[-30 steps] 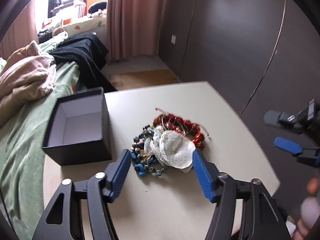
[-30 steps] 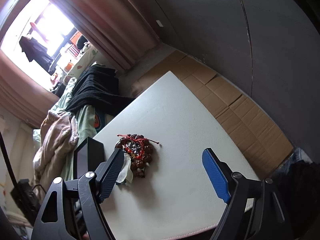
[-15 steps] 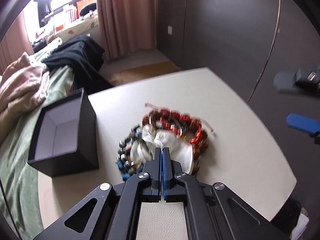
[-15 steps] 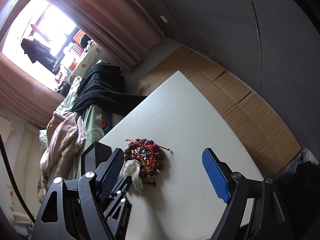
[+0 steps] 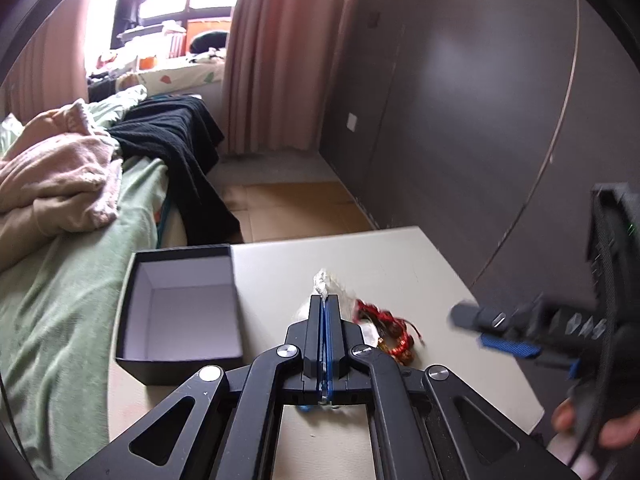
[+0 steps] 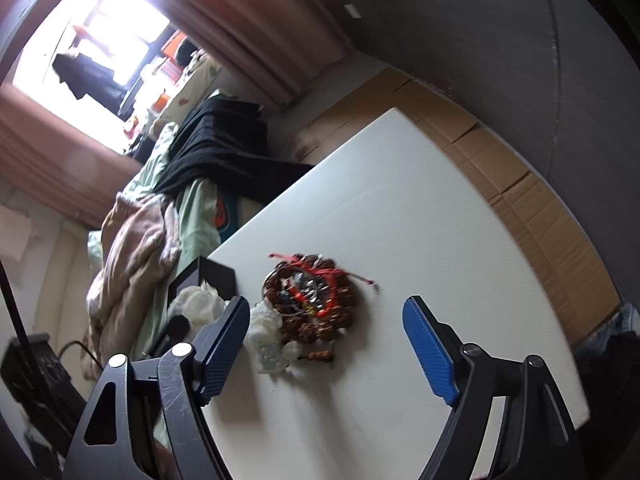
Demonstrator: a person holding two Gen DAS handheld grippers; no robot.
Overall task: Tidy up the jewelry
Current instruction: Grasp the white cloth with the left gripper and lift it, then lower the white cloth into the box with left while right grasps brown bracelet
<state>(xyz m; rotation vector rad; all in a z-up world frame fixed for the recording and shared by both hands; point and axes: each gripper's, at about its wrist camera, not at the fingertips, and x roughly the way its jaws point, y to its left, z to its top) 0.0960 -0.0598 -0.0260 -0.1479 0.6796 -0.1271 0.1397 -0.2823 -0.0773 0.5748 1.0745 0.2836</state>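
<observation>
Left gripper [image 5: 324, 304]: jaws pressed fully together, with a crinkled clear plastic bag [image 5: 322, 282] pinched at the tips. A bit of the plastic pokes out above the pads. Whether the bag is clear of the table cannot be told. From the right wrist view a pale bunch of the same plastic [image 6: 200, 302] shows by the box corner, partly hidden by the near finger.

Black box [image 5: 180, 308]: open, white inside, nothing visible in it, on the white table [image 5: 400, 256] at the edge nearest the bed [image 5: 60, 300]. It sits just left of the left gripper's tips.

Pile of bracelets [image 6: 312, 300]: red cord and brown beads tangled together, lying on the table right of the box. More white wrapping [image 6: 264, 332] touches its near-left side.

Right gripper [image 6: 326, 344]: jaws wide but closing. The pile and wrapping lie beyond the gap between the fingers; pads press on nothing. Holds nothing.

A person's fingers [image 5: 616, 428] show low on the right, around the right gripper's handle.
</observation>
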